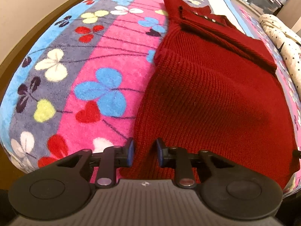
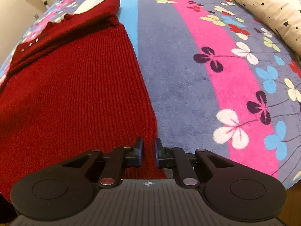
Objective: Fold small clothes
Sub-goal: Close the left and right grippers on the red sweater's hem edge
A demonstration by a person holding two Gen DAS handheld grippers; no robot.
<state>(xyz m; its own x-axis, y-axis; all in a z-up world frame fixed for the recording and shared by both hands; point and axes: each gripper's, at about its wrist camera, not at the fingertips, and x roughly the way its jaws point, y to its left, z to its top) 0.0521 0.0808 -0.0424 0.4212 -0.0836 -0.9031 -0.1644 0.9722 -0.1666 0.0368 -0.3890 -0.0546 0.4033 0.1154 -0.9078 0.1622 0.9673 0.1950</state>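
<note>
Red ribbed sweater (image 1: 207, 94) lies flat on a flowered blanket (image 1: 84, 66), filling the right of the left wrist view. Left claw (image 1: 144, 152) pinches its near left corner; right claw (image 2: 148, 151) is nearly closed on its near right corner

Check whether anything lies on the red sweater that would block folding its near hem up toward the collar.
Nothing visible does. The red sweater lies flat on the floral blanket with nothing on top; the left gripper and right gripper already pinch its near hem corners.
</note>
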